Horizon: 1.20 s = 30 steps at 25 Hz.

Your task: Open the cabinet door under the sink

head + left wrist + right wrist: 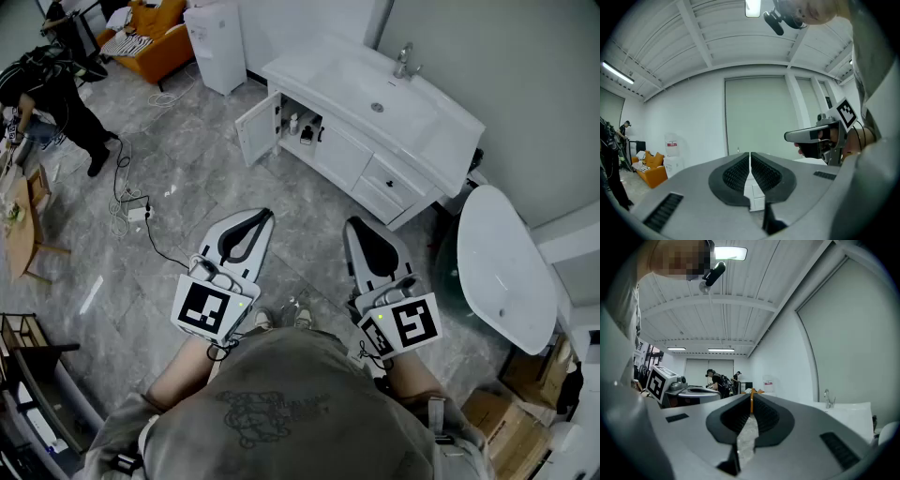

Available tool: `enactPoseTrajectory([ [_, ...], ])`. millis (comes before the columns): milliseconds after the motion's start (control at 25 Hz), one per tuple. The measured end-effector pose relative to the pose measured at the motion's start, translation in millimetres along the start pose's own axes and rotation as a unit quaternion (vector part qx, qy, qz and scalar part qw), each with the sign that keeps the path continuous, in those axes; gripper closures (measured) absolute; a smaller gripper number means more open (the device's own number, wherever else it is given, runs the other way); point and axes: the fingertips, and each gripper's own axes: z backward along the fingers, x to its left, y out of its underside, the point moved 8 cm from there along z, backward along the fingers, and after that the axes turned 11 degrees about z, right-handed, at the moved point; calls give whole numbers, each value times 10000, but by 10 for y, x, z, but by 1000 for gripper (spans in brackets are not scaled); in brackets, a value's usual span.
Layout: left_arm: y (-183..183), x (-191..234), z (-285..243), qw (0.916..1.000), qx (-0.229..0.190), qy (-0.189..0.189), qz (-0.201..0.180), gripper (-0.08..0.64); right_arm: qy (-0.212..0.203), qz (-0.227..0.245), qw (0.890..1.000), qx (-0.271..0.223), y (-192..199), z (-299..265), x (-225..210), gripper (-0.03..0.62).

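Left gripper and right gripper both have their jaws closed tip to tip, with nothing held between them. In the head view both are held low, close to the person's body, with their tips pointing forward over bare floor. The vanity stands ahead of them and well apart. Its long axis runs diagonally from upper left to lower right, with the sink on top. The cabinet door at the vanity's left end already stands swung outward. Small bottles show in the opening behind it. The neighbouring door panel appears shut, with drawers to its right. The open door lies ahead of the left gripper, which is the nearer tool to it. The shut panel lies ahead between the two grippers. Judgement: the door under the sink's left side reads as opened. Any work on the shut panel would require a long forward reach and parted jaws.
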Motion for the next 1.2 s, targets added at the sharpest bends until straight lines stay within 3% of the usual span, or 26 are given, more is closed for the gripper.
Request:
enactPoseTrajectory([
  [1200, 124, -32, -465, 9995, 53, -303, -93, 534, -91, -210, 9996, -162, 322, -147, -545, 557],
])
